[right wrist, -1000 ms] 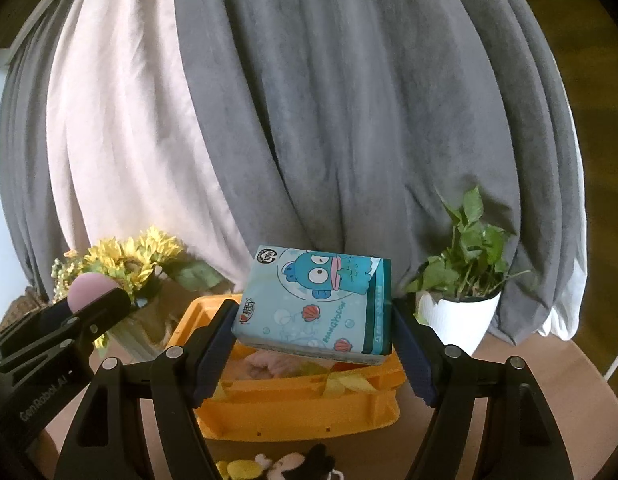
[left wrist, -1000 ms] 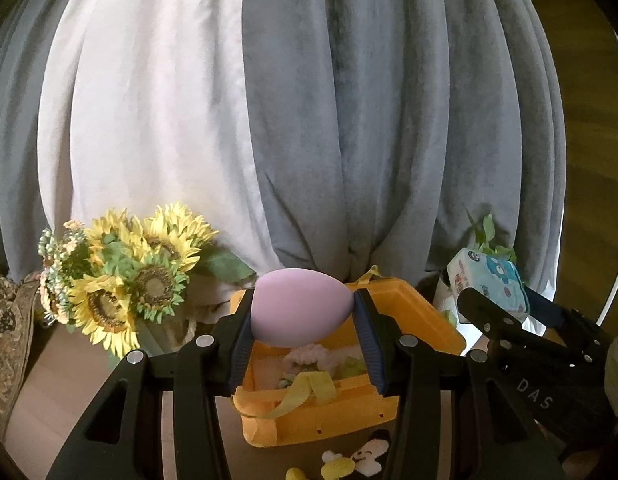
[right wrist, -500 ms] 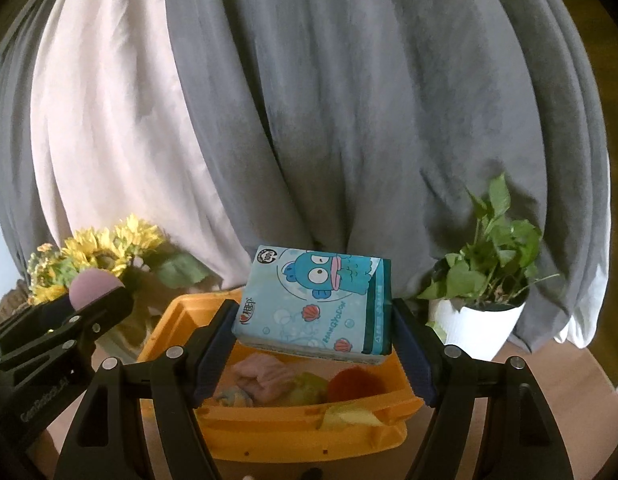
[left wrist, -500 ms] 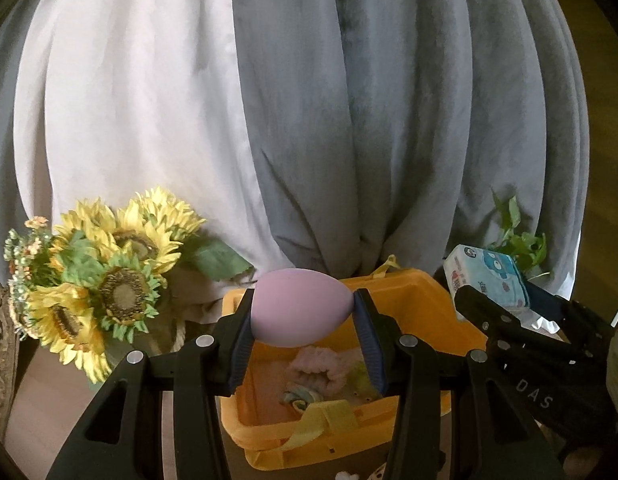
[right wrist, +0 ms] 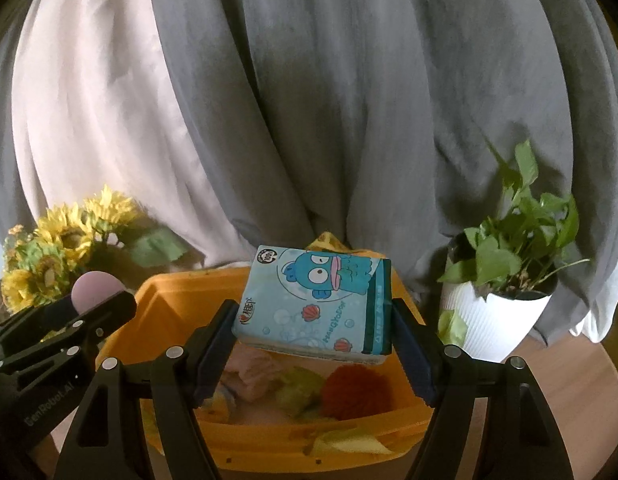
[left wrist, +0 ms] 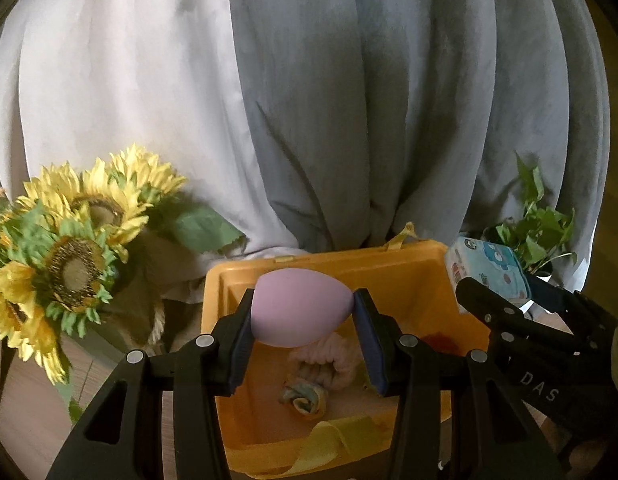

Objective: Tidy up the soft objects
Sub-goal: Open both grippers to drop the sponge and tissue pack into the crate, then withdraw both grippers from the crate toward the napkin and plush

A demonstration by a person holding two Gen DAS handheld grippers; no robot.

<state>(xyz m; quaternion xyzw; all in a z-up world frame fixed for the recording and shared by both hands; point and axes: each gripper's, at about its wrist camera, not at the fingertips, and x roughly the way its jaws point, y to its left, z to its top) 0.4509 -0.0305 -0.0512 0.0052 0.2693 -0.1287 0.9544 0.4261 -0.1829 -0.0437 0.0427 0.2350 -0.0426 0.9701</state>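
The left claw is closed on a smooth lilac egg-shaped sponge, its 2 blue-padded fingers pressing the sponge's two ends. The sponge hangs above the open orange plastic bin, over the bin's left half. The same sponge shows in the right wrist view as a lilac dome above the left claw's black frame.

The right claw is closed on a light-blue soft tissue pack printed with a cartoon fish face; its fingers grip the pack's short sides. The pack is held flat and slightly tilted, above the middle of the bin.

Inside the bin lie a pale pink knitted cloth, a rolled blue-and-yellow fabric bundle, a fuzzy red-orange pompom and a crumpled green piece. A yellow ribbon strap drapes over the near rim.

The bin stands on a wooden bench. A bunch of artificial yellow sunflowers sits left of the bin, and a leafy green plant in a ribbed white pot sits right of it. Grey and white curtains hang behind.
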